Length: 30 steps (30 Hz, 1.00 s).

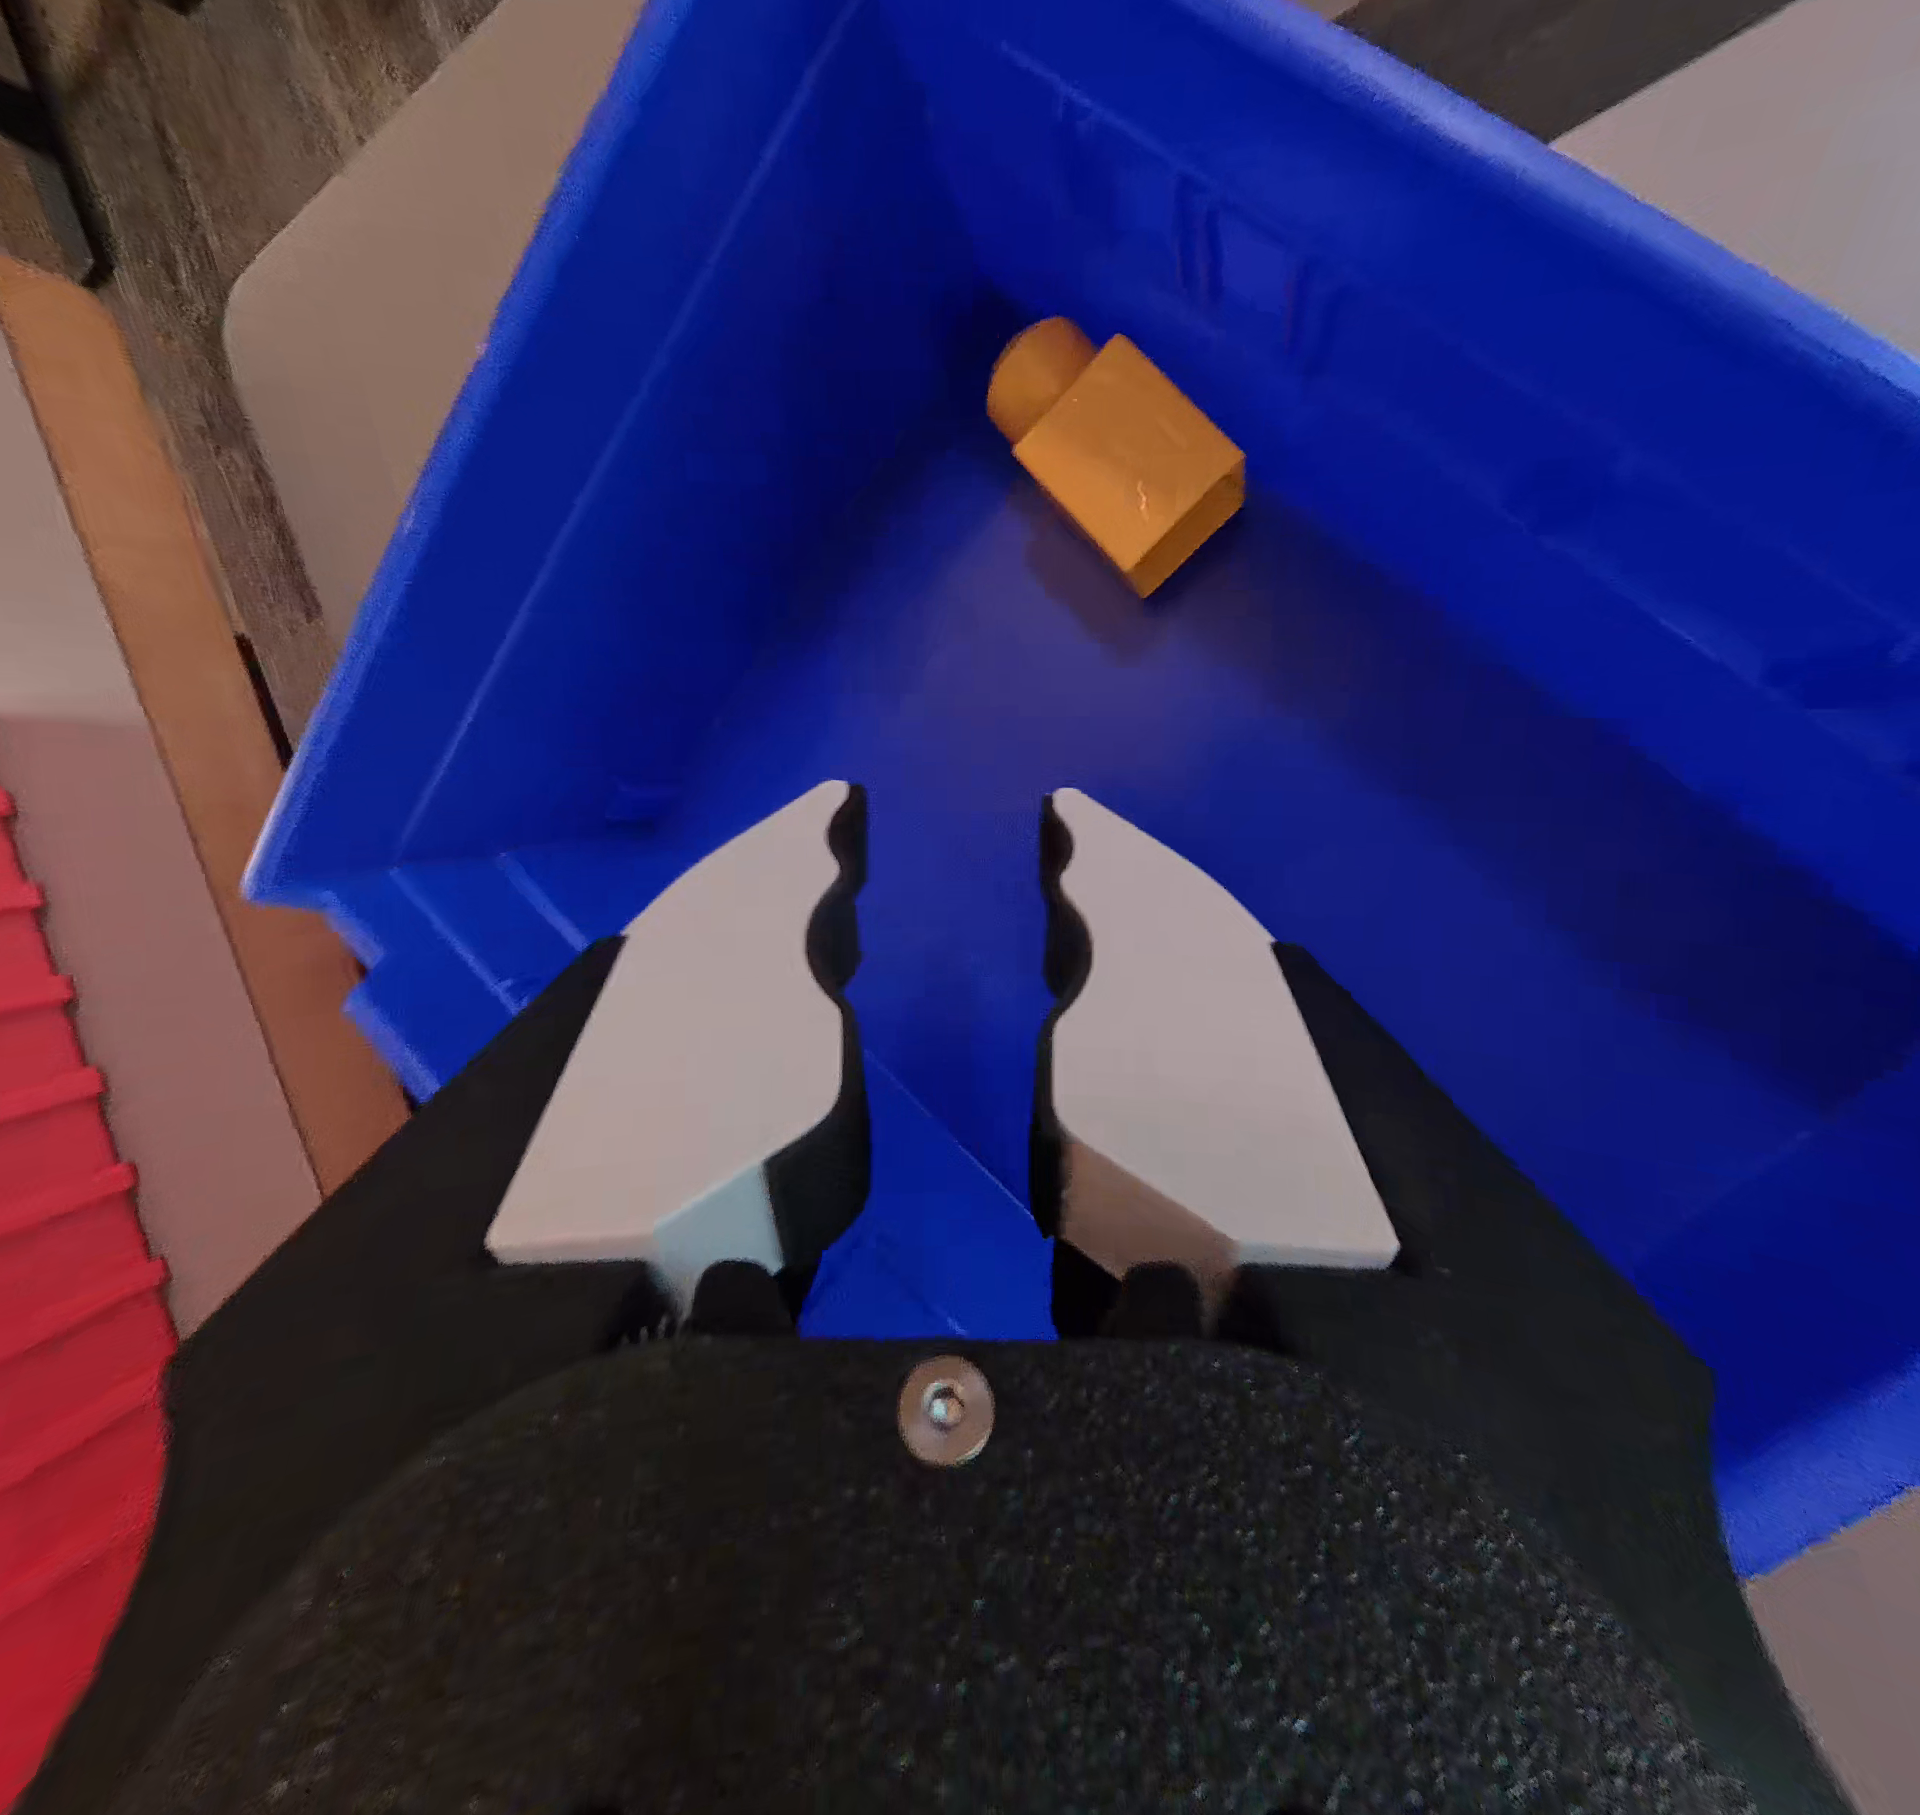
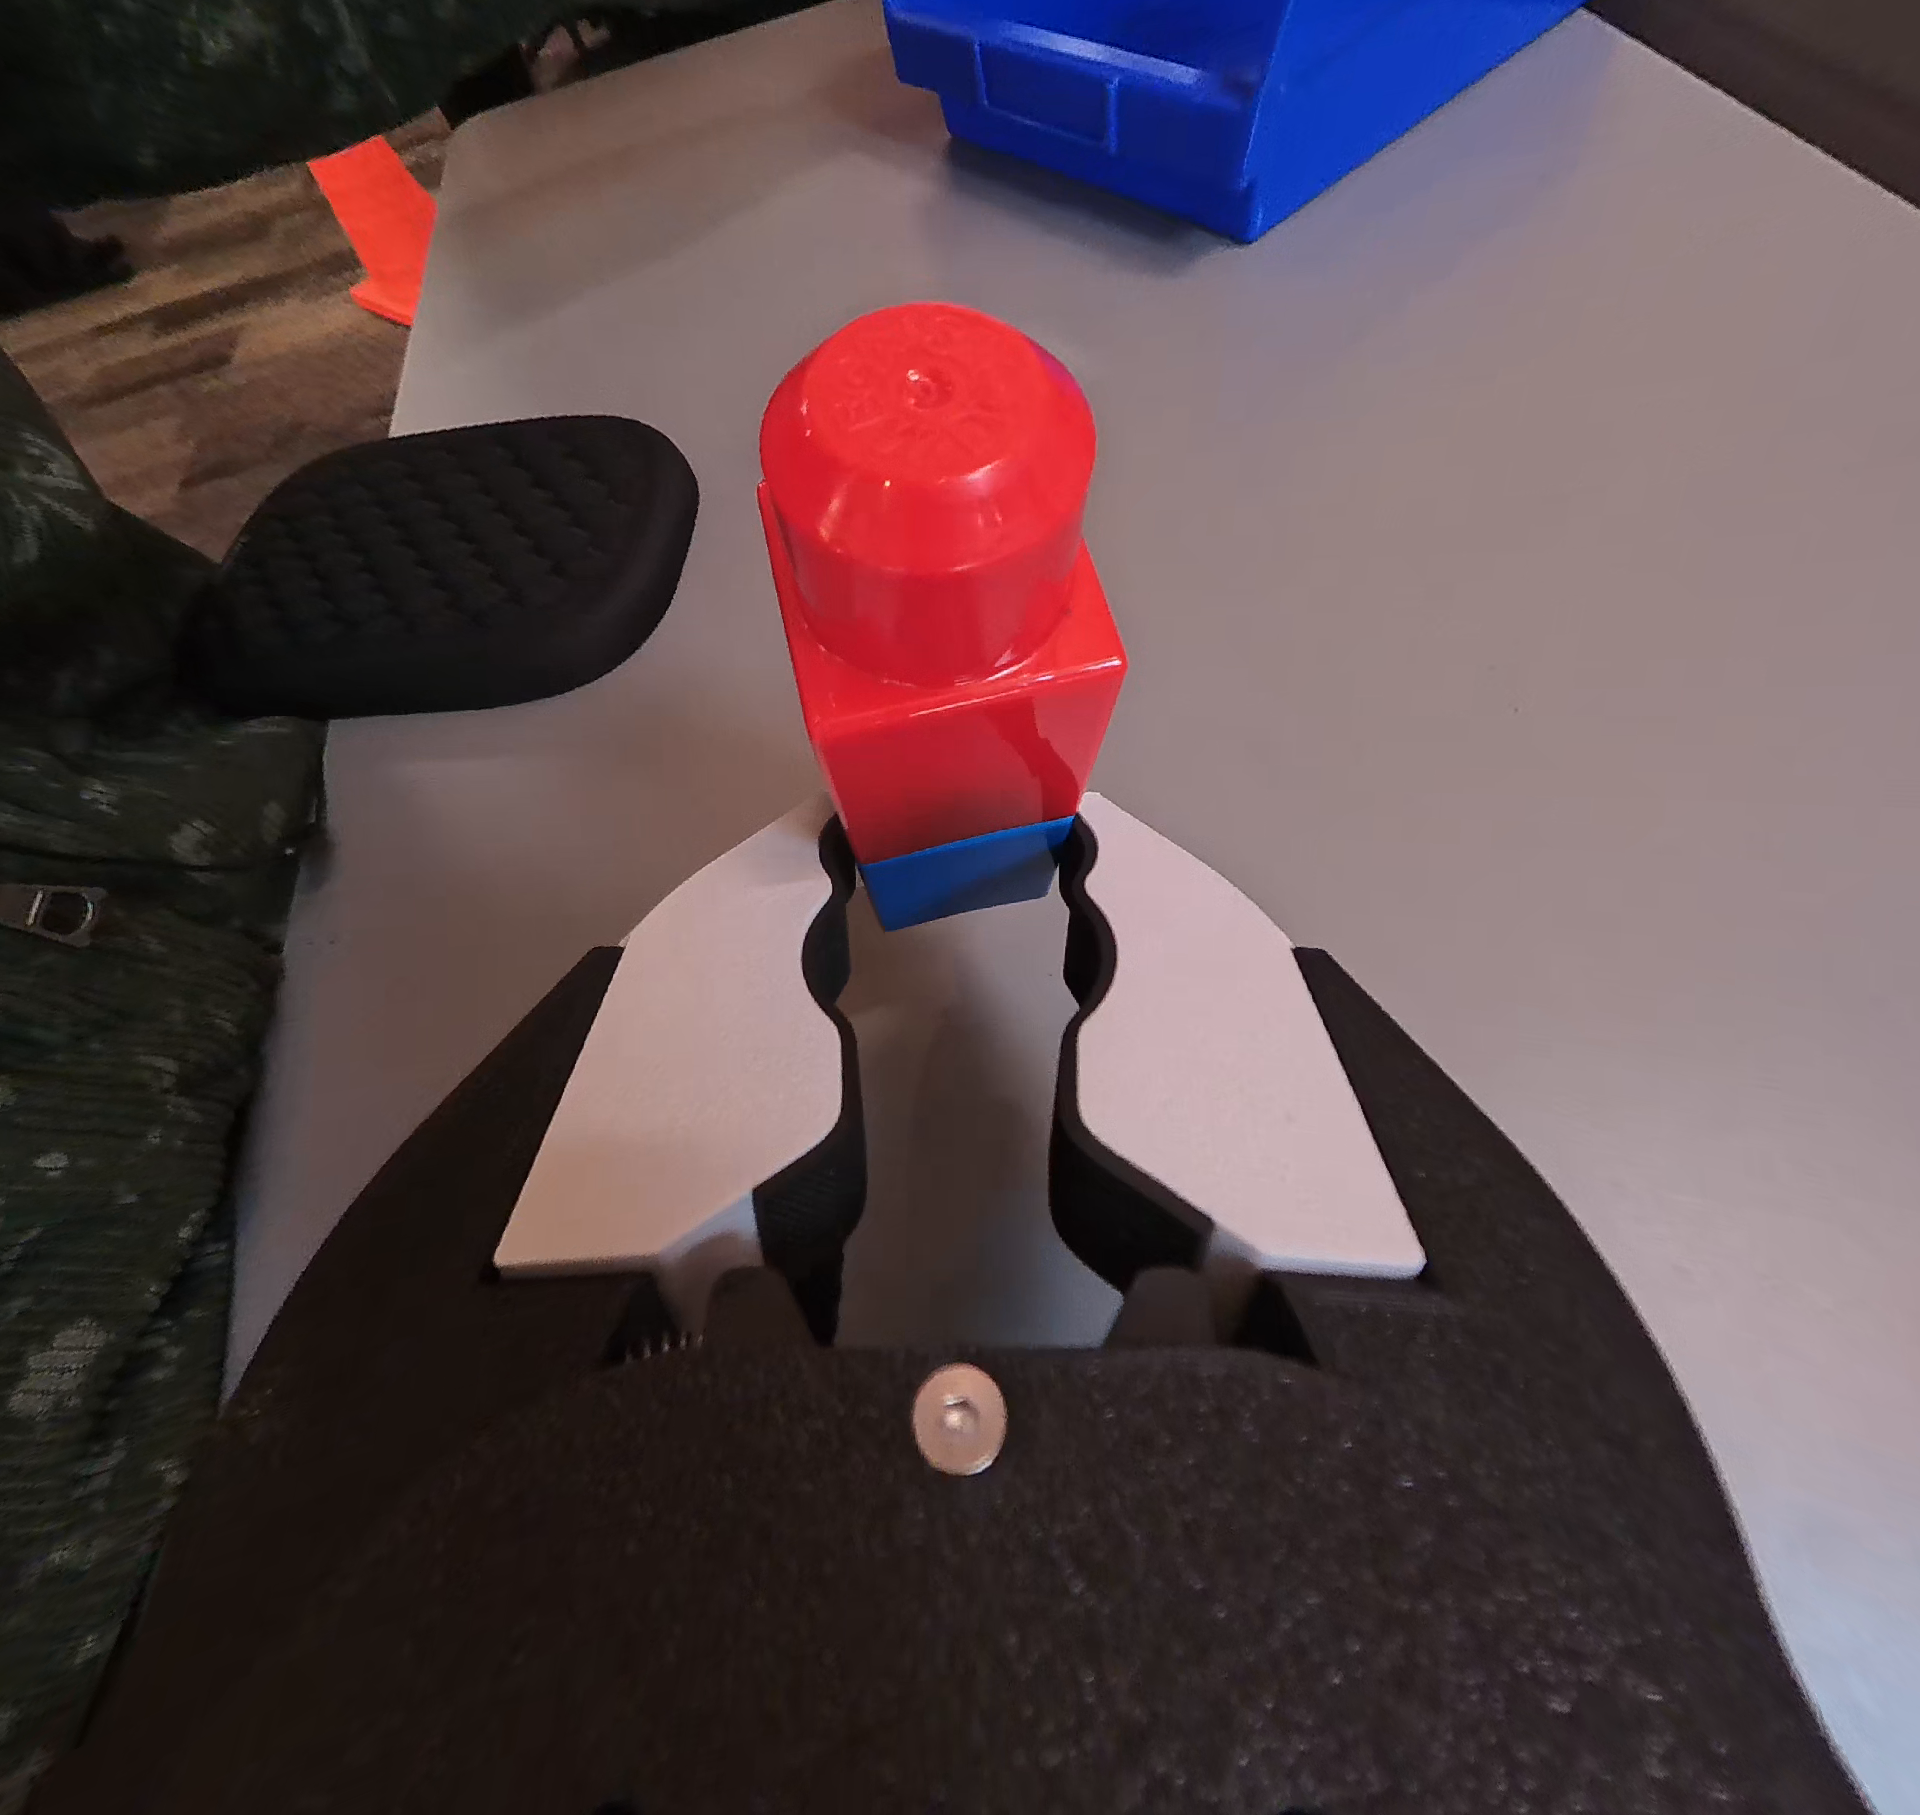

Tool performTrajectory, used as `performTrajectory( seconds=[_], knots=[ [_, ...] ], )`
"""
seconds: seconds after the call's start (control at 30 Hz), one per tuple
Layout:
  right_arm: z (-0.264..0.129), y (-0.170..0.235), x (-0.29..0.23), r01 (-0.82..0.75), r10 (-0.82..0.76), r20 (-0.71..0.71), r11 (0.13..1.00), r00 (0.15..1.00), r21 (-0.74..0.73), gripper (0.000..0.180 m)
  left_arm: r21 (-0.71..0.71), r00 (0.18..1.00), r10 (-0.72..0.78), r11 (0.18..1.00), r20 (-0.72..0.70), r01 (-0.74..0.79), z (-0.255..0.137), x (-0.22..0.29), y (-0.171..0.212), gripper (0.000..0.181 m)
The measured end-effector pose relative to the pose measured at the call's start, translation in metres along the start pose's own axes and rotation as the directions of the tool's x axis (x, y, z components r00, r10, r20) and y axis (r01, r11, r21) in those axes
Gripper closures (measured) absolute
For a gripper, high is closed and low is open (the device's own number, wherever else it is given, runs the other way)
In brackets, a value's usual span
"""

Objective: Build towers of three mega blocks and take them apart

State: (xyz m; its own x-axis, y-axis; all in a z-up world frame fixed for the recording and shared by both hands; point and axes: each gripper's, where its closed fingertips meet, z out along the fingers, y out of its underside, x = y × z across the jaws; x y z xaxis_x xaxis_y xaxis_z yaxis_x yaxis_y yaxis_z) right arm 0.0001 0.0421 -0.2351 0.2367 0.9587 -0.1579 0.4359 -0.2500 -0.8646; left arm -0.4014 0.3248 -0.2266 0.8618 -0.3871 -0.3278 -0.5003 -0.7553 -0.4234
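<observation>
In the left wrist view an orange block (image 1: pixel 1122 451) lies on its side on the floor of a blue bin (image 1: pixel 665 477), near the far corner. My left gripper (image 1: pixel 948 809) is open and empty, hovering over the bin's near part, short of the block. In the right wrist view my right gripper (image 2: pixel 958 856) is shut on a blue block (image 2: pixel 961 877), which carries a red block (image 2: pixel 935 570) stacked on top. The stack stands upright on the grey table (image 2: pixel 1455 622).
The blue bin (image 2: pixel 1247 51) stands at the back right of the table in the right wrist view. A black chair armrest (image 2: pixel 447 560) sits at the table's left edge. A red ribbed thing (image 1: pixel 62 1246) shows at the far left of the left wrist view. There is about 50 cm between the tips of the two grippers. It is some 30 cm from my left tips to the red ribbed thing (image 1: pixel 62 1246).
</observation>
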Motion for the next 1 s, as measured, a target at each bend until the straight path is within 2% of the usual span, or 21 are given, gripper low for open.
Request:
performTrajectory(
  seconds=[0.1,0.2,0.33,0.43,0.5,0.63,0.73,0.83,0.9,1.0],
  knots=[
    [0.0,0.001,0.001,-0.005,0.005,-0.002,1.0,1.0,-0.001,0.141,0.007,0.998,0.044,0.999,-0.033,-0.044,0.017,0.018,-0.001,0.131],
    [0.001,0.003,0.002,-0.018,0.018,0.002,1.0,1.0,-0.006,0.141,0.032,0.98,-0.109,0.993,-0.164,0.116,0.035,0.04,-0.013,0.125],
    [0.002,0.007,0.005,-0.034,0.034,0.006,0.999,0.999,-0.017,0.141,0.073,0.907,-0.301,0.939,-0.293,0.335,0.052,0.046,-0.036,0.121],
    [0.002,0.009,0.007,-0.047,0.047,0.012,0.999,0.999,-0.018,0.141,0.105,0.918,-0.315,0.932,-0.239,0.347,0.066,0.037,-0.042,0.124],
    [0.002,0.01,0.008,-0.056,0.056,0.015,0.998,0.998,-0.019,0.141,0.122,0.924,-0.304,0.933,-0.23,0.338,0.069,0.038,-0.044,0.139],
    [0.002,0.011,0.008,-0.064,0.065,0.022,0.998,0.998,-0.019,0.141,0.108,0.951,-0.207,0.966,-0.228,0.236,0.064,0.04,-0.038,0.14],
    [0.002,0.012,0.007,-0.058,0.058,0.026,0.998,0.998,-0.023,0.141,0.111,0.967,-0.028,0.992,-0.253,0.058,0.054,0.048,-0.026,0.14],
    [0.003,0.012,0.005,-0.051,0.052,0.034,0.998,0.998,-0.028,0.141,0.075,0.917,0.098,0.994,-0.387,-0.074,0.036,0.072,-0.005,0.14],
    [0.004,0.013,0.004,-0.051,0.052,0.04,0.998,0.998,-0.033,0.141,0.015,0.899,0.201,0.977,-0.389,-0.212,0.029,0.075,0.016,0.14],
    [0.005,0.014,0.002,-0.051,0.053,0.048,0.998,0.997,-0.04,0.141,-0.114,0.872,0.242,0.941,-0.426,-0.317,0.018,0.079,0.046,0.124]
  ],
)
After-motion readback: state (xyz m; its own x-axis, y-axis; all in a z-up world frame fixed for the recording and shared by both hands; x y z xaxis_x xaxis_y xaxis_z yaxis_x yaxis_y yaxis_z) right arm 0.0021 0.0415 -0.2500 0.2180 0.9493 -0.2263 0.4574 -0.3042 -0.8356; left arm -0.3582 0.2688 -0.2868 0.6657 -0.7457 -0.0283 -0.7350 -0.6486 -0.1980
